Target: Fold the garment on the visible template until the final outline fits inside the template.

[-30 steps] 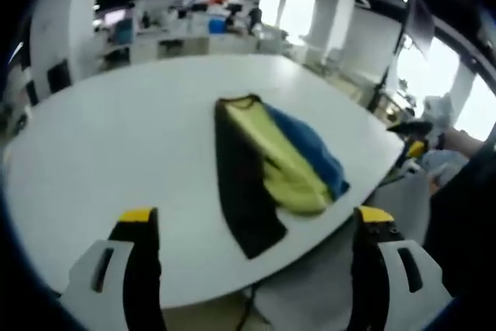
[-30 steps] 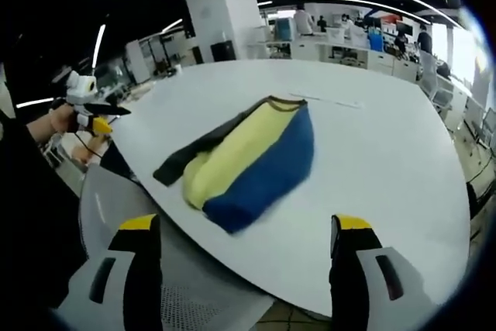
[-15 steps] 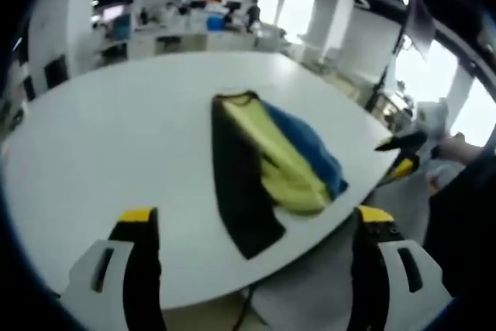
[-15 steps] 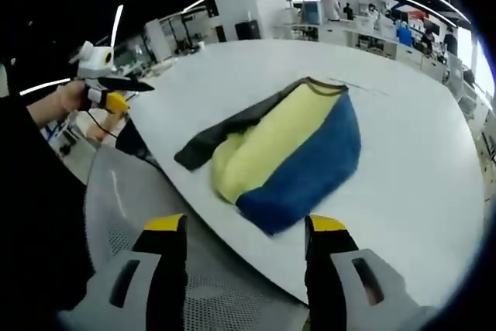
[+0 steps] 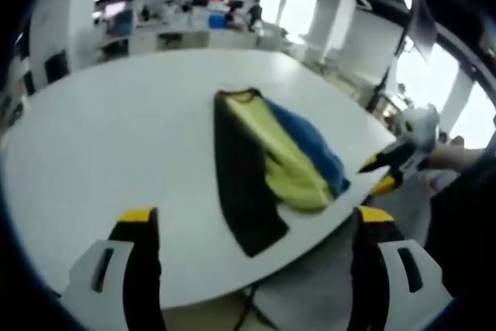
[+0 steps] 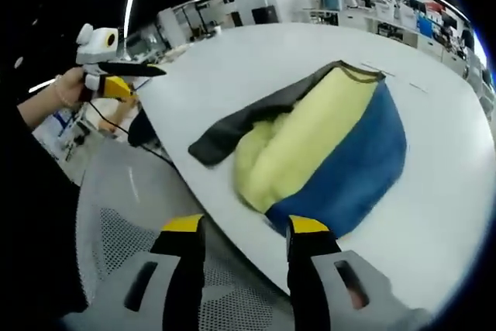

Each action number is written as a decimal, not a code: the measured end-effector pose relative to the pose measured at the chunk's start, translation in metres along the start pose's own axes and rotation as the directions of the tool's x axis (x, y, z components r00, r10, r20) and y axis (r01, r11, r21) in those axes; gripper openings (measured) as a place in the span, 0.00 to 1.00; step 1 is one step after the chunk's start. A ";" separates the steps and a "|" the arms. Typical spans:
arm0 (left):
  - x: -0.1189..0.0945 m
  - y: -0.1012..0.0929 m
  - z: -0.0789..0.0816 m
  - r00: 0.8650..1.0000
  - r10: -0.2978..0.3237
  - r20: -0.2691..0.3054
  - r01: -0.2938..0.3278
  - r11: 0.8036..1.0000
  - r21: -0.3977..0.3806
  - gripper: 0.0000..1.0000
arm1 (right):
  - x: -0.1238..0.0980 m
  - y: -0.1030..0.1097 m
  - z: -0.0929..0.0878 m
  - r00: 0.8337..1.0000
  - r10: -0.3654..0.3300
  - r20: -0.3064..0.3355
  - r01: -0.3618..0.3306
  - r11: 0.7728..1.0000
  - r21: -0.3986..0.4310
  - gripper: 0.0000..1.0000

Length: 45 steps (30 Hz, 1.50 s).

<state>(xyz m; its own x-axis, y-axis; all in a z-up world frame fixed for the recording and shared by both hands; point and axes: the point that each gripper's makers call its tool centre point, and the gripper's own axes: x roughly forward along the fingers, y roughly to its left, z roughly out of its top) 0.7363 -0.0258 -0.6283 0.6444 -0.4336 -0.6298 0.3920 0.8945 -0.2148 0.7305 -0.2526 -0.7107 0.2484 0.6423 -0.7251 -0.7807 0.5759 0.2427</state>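
The right gripper (image 6: 236,230), jaws narrowed and empty, hangs just short of the garment's (image 6: 325,145) blue hem at the table (image 6: 457,191) edge. The left gripper (image 5: 252,218) stands wide open, well back from the garment (image 5: 271,160). The cloth looks soft and light; the black strip (image 6: 248,118) or hem corners offer holds. Since a second ago, the right gripper has closed in and narrowed. The template is seemingly not discernible.

No legible text, label, brand, number or sign appears in the left gripper view or the right gripper view; the distant office fittings are too blurred for any lettering to be read
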 end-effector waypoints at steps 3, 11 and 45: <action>-0.001 0.003 -0.004 1.000 0.004 -0.006 -0.004 1.000 -0.007 0.99 | 0.011 -0.003 -0.003 1.000 -0.014 -0.017 0.014 1.000 0.021 0.39; -0.003 0.013 -0.010 1.000 0.012 -0.015 -0.013 1.000 -0.021 0.99 | 0.029 -0.008 -0.007 0.997 -0.044 -0.057 0.047 0.998 0.051 0.35; 0.001 0.031 -0.021 0.999 0.020 -0.035 -0.022 0.998 -0.062 0.99 | 0.057 -0.042 -0.029 0.966 -0.197 -0.168 0.178 0.977 -0.118 0.16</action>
<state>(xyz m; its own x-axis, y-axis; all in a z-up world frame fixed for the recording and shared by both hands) 0.7353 0.0035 -0.6517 0.6284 -0.4119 -0.6599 0.3367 0.9087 -0.2466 0.7607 -0.2542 -0.7808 0.2969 0.4221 -0.8565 -0.7861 0.6173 0.0317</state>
